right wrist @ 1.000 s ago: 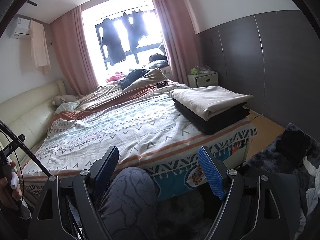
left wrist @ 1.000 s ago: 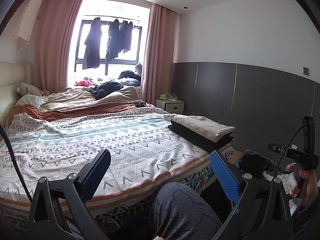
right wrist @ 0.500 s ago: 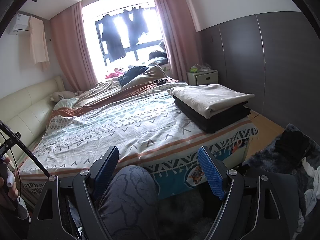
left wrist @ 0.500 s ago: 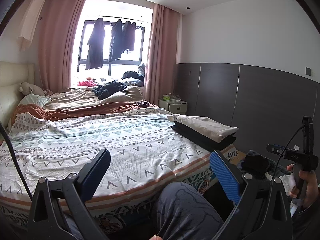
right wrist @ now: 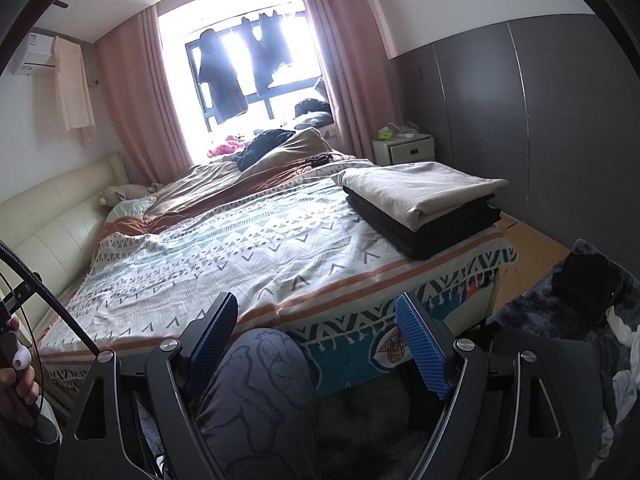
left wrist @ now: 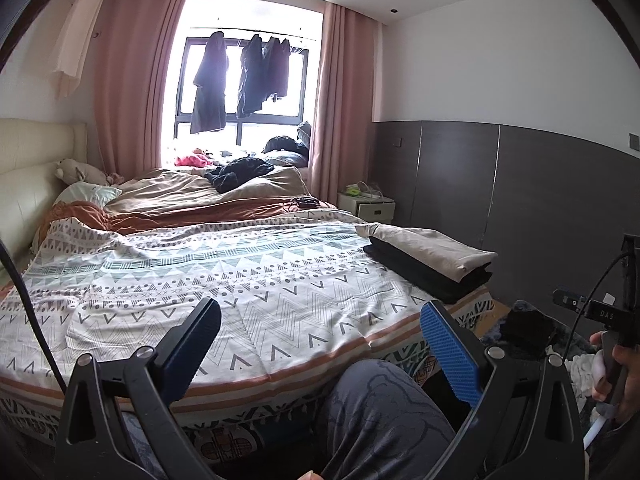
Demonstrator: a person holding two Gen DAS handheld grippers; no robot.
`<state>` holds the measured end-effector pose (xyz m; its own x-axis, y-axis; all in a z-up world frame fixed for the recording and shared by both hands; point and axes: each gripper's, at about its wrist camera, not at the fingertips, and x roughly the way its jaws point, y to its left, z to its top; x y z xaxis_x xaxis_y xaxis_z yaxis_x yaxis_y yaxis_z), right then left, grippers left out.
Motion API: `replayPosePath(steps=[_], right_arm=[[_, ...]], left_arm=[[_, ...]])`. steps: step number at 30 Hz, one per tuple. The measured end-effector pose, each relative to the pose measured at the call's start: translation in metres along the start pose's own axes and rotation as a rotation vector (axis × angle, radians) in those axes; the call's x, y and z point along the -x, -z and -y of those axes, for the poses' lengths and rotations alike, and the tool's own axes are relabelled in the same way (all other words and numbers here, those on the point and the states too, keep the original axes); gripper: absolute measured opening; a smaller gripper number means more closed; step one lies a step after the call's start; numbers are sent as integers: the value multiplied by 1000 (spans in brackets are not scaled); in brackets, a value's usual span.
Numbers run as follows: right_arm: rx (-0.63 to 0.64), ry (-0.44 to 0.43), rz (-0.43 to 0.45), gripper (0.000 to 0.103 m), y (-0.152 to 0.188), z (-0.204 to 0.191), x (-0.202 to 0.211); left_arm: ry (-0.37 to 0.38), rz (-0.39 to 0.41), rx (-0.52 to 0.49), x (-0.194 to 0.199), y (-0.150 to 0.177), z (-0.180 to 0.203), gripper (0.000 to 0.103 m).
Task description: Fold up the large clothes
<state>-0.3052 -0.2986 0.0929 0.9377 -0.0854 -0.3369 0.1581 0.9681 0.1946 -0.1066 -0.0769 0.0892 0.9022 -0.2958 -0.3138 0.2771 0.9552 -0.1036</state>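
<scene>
A folded beige garment (left wrist: 436,249) lies on a folded black garment (left wrist: 432,276) at the right edge of the bed; the beige one (right wrist: 416,188) and black one (right wrist: 432,232) also show in the right wrist view. My left gripper (left wrist: 320,338) is open and empty, held above the bed's foot edge and the person's knee (left wrist: 380,412). My right gripper (right wrist: 316,332) is open and empty, over the same knee (right wrist: 260,396). Loose dark and white clothes (right wrist: 592,292) lie on the floor at the right.
The bed carries a patterned cover (left wrist: 224,280), a brown duvet (left wrist: 208,196) and dark clothes (left wrist: 240,170) near the window. A white nightstand (right wrist: 408,148) stands by the grey wall. A dark rug (right wrist: 532,304) covers the floor at the right.
Both grippers have tilted slightly upward, so the bed sits lower in both views. The jaws stay open and empty. The folded stack has not moved.
</scene>
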Motion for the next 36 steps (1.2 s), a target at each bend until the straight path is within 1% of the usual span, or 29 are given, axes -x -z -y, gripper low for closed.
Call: replayPosePath(steps=[8,29,33,35,36], right_arm=[[10,-1,-1,80,-2,-4,4],[40,-4,-15,80,-6,-3,7],[48,6,-1,80,-8,-3,9],[47,10,4,86,-8,-2,10],[49,11,5,93,-8,-2,10]], left_arm=[[-33,11,2,2,0,-2,102],[-30,23,-2,12,1,2,102],[-33,25,-8,14,2,5,102],[-34,28,-8,15,2,6,102],[-32,31,-8,16,2,7,102]])
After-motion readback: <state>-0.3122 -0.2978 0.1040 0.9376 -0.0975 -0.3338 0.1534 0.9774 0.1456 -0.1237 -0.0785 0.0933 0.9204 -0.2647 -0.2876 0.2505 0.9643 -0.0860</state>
